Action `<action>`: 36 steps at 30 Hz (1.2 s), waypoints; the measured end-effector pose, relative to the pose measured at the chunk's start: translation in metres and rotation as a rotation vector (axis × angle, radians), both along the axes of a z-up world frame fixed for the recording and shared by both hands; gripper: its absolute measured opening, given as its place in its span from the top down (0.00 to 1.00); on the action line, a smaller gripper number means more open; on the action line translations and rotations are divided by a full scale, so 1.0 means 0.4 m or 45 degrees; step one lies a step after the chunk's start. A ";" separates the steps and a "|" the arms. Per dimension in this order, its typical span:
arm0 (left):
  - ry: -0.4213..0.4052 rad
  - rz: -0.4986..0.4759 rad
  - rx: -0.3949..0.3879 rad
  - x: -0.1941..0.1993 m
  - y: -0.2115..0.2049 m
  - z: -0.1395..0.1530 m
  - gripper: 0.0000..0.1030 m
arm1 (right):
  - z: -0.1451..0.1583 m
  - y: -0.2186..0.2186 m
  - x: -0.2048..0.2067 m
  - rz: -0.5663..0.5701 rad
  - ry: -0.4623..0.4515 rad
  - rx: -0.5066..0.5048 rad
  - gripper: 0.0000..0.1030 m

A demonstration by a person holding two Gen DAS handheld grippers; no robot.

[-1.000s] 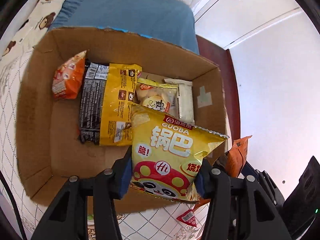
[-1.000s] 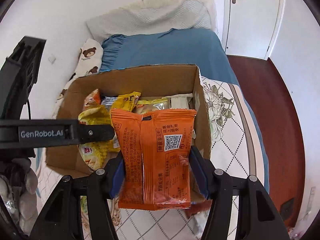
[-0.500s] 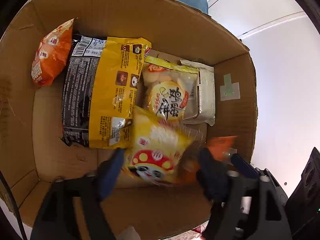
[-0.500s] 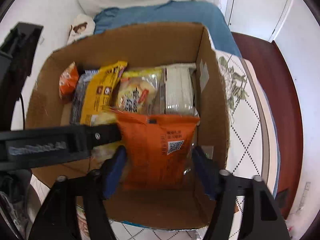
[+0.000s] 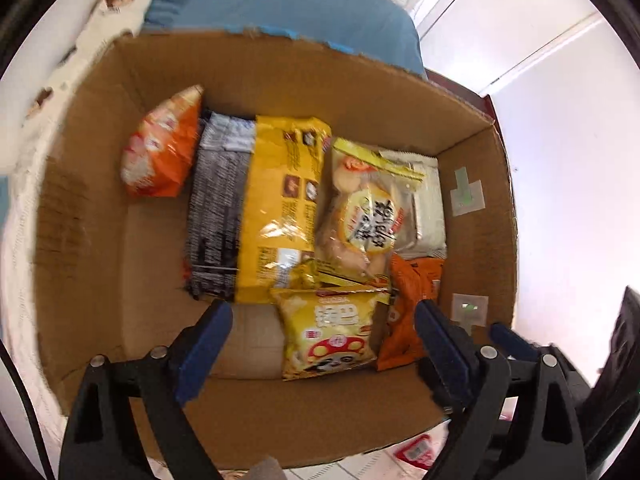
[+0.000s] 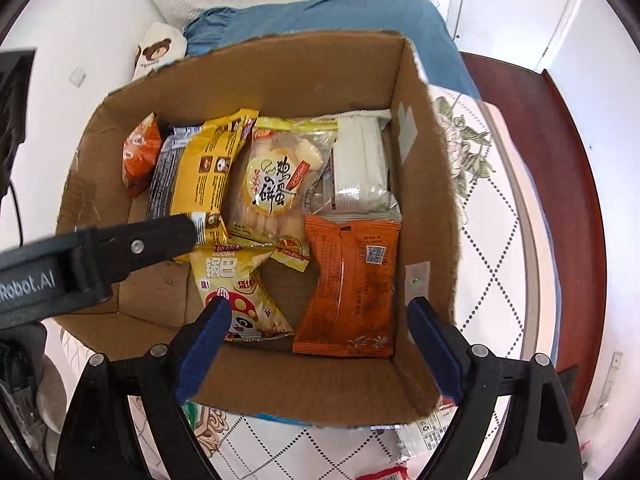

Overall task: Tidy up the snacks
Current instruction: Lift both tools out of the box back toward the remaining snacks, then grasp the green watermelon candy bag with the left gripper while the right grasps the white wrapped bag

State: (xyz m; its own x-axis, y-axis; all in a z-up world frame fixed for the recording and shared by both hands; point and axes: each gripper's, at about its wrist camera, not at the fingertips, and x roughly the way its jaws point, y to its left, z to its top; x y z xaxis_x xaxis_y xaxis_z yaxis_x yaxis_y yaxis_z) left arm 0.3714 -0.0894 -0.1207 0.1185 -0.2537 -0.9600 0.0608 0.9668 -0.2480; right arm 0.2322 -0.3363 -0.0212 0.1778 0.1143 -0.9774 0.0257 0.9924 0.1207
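Observation:
A cardboard box (image 5: 80, 240) (image 6: 420, 184) holds several snack packs. A yellow Guoba bag (image 5: 328, 336) (image 6: 236, 288) lies at the box's near side. An orange pack (image 5: 404, 320) (image 6: 352, 288) lies to its right. Behind them are a yellow-black bag (image 5: 264, 208) (image 6: 196, 176), a rice cracker bag (image 5: 364, 216) (image 6: 276, 184), a white pack (image 5: 428, 204) (image 6: 360, 164) and a small orange bag (image 5: 160, 148) (image 6: 138, 152). My left gripper (image 5: 323, 344) is open and empty above the Guoba bag. My right gripper (image 6: 316, 336) is open and empty above the orange pack.
The box stands on a quilted bed cover (image 6: 500, 240) with a blue pillow (image 6: 320, 16) behind it. A red packet (image 5: 416, 450) lies on the cover by the box's near edge. The left gripper's arm (image 6: 92, 256) crosses the right wrist view. A wooden floor (image 6: 568, 160) is to the right.
Both grippers have opened over the box. The Guoba bag dropped from the left gripper and the orange pack from the right; both now lie inside. Both grippers have pulled back slightly.

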 end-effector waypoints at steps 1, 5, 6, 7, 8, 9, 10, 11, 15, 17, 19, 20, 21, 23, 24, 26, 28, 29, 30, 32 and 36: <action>-0.042 -0.004 0.031 -0.009 0.005 0.014 0.10 | 0.009 0.001 -0.007 0.001 -0.010 0.002 0.11; -0.168 -0.009 0.094 -0.042 0.026 0.063 0.10 | 0.045 0.006 -0.028 -0.004 -0.053 -0.003 0.11; -0.200 -0.008 0.100 -0.054 0.034 0.077 0.10 | 0.055 0.011 -0.036 -0.002 -0.069 -0.012 0.11; -0.228 -0.007 0.105 -0.064 0.040 0.089 0.10 | 0.069 0.012 -0.047 0.003 -0.083 -0.023 0.11; -0.249 -0.011 0.110 -0.075 0.047 0.101 0.10 | 0.080 0.016 -0.057 0.008 -0.100 -0.032 0.11; -0.272 -0.017 0.112 -0.086 0.053 0.114 0.10 | 0.092 0.016 -0.067 0.010 -0.117 -0.040 0.11; -0.295 -0.018 0.115 -0.097 0.063 0.130 0.10 | 0.102 0.016 -0.076 0.010 -0.132 -0.046 0.11; -0.321 -0.014 0.127 -0.103 0.066 0.139 0.10 | 0.112 0.016 -0.085 0.011 -0.150 -0.045 0.11; -0.414 -0.002 0.158 -0.144 0.082 0.183 0.10 | 0.155 0.011 -0.126 0.009 -0.222 -0.062 0.11; -0.447 0.003 0.157 -0.166 0.092 0.201 0.10 | 0.178 0.008 -0.144 0.008 -0.259 -0.074 0.11; -0.487 0.005 0.156 -0.198 0.101 0.224 0.10 | 0.204 0.005 -0.166 0.001 -0.297 -0.074 0.11; -0.504 0.004 0.159 -0.207 0.104 0.230 0.10 | 0.220 0.005 -0.180 -0.001 -0.318 -0.072 0.11; -0.533 0.000 0.165 -0.225 0.106 0.244 0.10 | 0.231 0.006 -0.190 0.000 -0.332 -0.069 0.11; -0.578 -0.012 0.175 -0.261 0.105 0.267 0.10 | 0.259 0.008 -0.213 -0.002 -0.369 -0.064 0.11; -0.595 -0.017 0.176 -0.276 0.105 0.277 0.10 | 0.271 0.011 -0.225 -0.001 -0.384 -0.064 0.11; -0.631 -0.032 0.176 -0.309 0.104 0.298 0.10 | 0.296 0.017 -0.249 0.001 -0.418 -0.063 0.11; -0.661 -0.039 0.176 -0.336 0.106 0.314 0.10 | 0.320 0.023 -0.276 0.003 -0.449 -0.058 0.11; -0.674 -0.040 0.181 -0.348 0.106 0.321 0.10 | 0.328 0.024 -0.286 0.001 -0.461 -0.055 0.11; -0.689 -0.040 0.188 -0.360 0.108 0.327 0.10 | 0.338 0.025 -0.299 -0.003 -0.475 -0.049 0.11; -0.728 -0.039 0.200 -0.389 0.109 0.340 0.10 | 0.356 0.026 -0.324 -0.010 -0.502 -0.042 0.11; -0.757 -0.038 0.188 -0.434 0.117 0.361 0.10 | 0.386 0.030 -0.367 -0.024 -0.554 -0.023 0.11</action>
State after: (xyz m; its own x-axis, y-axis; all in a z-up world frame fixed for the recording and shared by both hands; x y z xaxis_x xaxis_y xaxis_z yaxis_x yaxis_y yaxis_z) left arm 0.1977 -0.0426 0.0238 0.6395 -0.1349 -0.7568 0.1755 0.9841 -0.0271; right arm 0.0854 -0.3243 0.1331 0.5754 0.0903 -0.8129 -0.0056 0.9943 0.1066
